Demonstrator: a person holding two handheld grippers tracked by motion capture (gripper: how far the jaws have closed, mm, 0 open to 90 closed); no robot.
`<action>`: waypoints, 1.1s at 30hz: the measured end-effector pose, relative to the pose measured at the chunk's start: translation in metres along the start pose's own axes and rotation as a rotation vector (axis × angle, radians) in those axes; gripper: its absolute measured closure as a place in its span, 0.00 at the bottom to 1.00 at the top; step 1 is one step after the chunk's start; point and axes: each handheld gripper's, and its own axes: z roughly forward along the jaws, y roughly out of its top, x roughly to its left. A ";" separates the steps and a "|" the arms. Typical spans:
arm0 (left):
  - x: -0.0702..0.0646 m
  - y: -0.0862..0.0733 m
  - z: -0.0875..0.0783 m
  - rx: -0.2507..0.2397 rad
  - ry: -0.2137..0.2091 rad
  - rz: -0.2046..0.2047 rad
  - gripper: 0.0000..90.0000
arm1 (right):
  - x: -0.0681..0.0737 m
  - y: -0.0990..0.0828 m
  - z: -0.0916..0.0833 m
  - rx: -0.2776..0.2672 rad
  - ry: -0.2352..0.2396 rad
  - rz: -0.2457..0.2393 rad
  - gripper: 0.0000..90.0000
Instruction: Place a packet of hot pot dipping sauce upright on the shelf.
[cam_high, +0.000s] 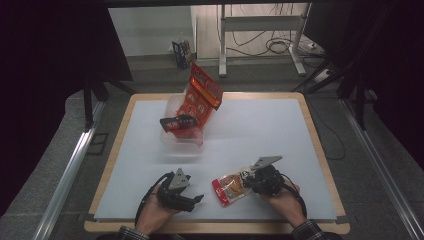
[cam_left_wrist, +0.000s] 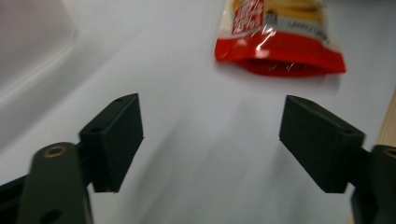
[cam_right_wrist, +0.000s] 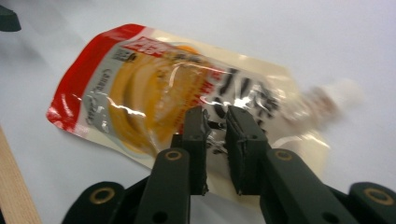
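Right gripper (cam_right_wrist: 215, 128) — jaws nearly together with a narrow gap between them, poised over the lower edge of the snack pouch (cam_right_wrist: 177, 88); whether the pads pinch the film I cannot tell. The pouch lies flat on the white table (cam_high: 260, 135), near the front edge and right of centre, its red-banded end toward the left gripper.

Left gripper (cam_left_wrist: 212, 140) — jaws wide apart, nothing between them, resting close to the front edge and pointing across at the pouch's red end (cam_left_wrist: 280, 56).

Farther back, left of centre: a clear plastic bin (cam_high: 175, 137) with larger red bags (cam_high: 200, 95) standing up out of it.

Handling, as a judgement: the pouch looks light, thin and glossy — soft film that will crumple and may slip under the pads. The flat sealed margins look the surest hold; a pinch over the bulging middle could crush whatever is inside. Lifted by one edge, it will likely droop.
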 end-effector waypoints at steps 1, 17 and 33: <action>-0.001 0.002 0.001 -0.010 -0.006 0.000 0.27 | -0.002 -0.001 -0.002 -0.004 -0.007 0.004 0.82; -0.020 0.035 0.039 -0.071 -0.103 0.045 0.88 | -0.032 -0.018 -0.030 -0.045 -0.106 0.069 0.57; -0.029 0.035 0.058 0.015 -0.115 0.050 1.00 | -0.040 -0.023 -0.036 -0.041 -0.100 0.099 0.48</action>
